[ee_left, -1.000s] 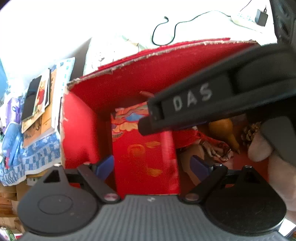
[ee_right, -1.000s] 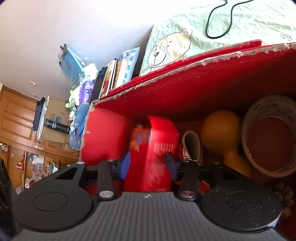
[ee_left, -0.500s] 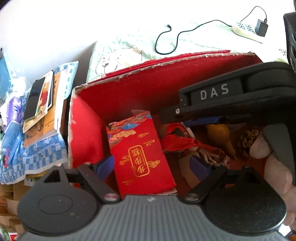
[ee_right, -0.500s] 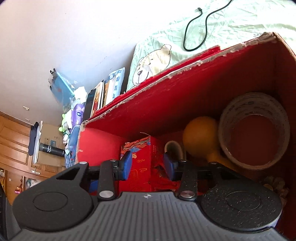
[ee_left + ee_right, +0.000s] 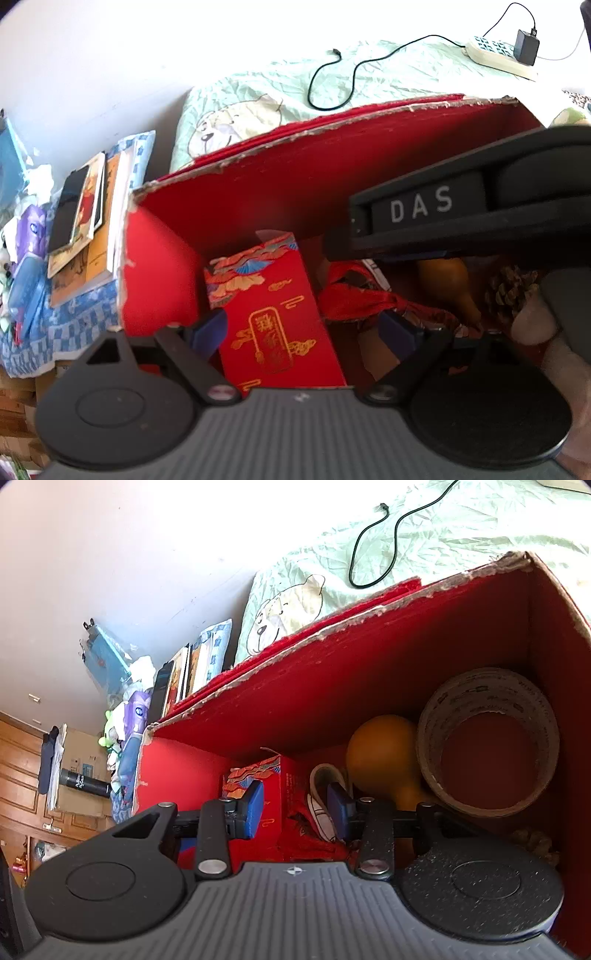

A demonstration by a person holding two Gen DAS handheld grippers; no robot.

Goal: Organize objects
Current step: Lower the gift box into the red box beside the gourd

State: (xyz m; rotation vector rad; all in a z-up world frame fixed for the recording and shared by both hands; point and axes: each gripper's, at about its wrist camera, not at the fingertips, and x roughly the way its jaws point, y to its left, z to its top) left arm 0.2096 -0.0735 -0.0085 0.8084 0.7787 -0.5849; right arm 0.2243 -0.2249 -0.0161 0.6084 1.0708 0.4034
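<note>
Left gripper (image 5: 304,326): you hold it spread, empty.
Right gripper (image 5: 295,808): spread, empty.
Red gold-printed paper packet (image 5: 273,317): upright at the left end of the red cardboard box (image 5: 295,177).

Left tool (image 5: 308,328) pads spread wide, right tool (image 5: 295,810) pads parted, nothing gripped, fingers (image 5: 532,325) on right tool's handle

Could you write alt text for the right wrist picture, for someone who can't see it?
An open gripper looks down into a red box on a bed. Inside lie a small red packet, an orange gourd and a tape roll against the right wall. A black cable trails over the green sheet behind.
</note>
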